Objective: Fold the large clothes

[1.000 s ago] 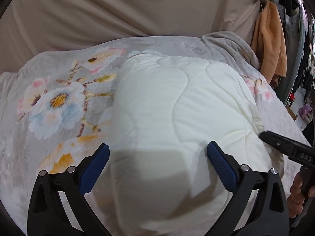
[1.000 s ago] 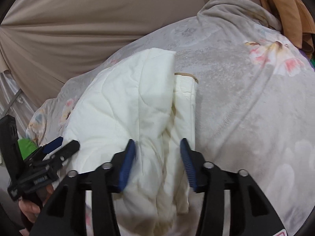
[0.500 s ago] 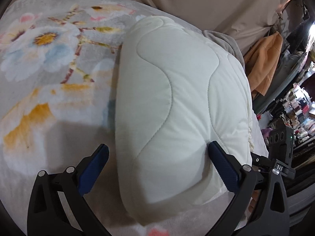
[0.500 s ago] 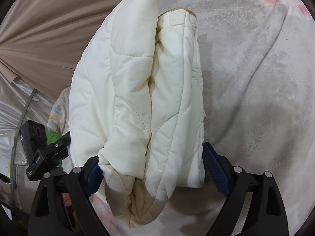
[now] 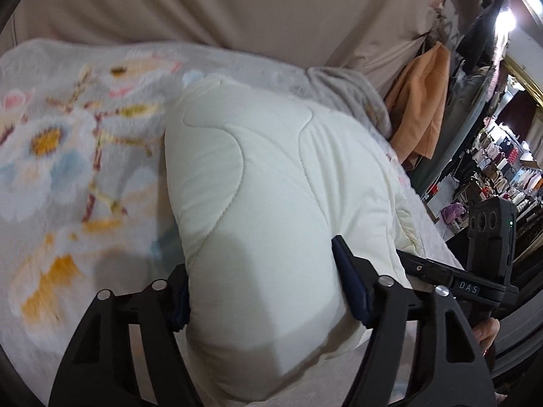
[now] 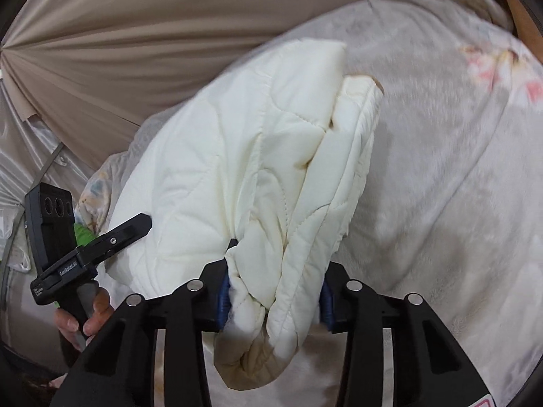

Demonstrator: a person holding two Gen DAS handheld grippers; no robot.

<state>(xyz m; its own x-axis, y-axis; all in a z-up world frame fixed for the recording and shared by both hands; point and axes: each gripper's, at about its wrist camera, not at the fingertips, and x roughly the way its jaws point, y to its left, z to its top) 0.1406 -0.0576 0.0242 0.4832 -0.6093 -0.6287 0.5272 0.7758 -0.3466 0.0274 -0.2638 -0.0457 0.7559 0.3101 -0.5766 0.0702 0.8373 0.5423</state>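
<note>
Right wrist alone shows jacket [image 6: 258, 176] folds.

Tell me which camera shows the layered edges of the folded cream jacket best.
The right wrist view. There the quilted cream jacket shows its stacked folds bunched between the right gripper, whose jaws have just been closing onto it. The left wrist view shows only its smooth padded outer face, clamped by the left gripper.

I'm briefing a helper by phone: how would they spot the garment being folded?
Find the grey floral blanket covering the bed below the beige curtain. On it lies a cream quilted jacket, folded into a thick bundle. It alone is plain, puffy and stitched in wavy lines, unlike the orange garment hanging beyond.
</note>
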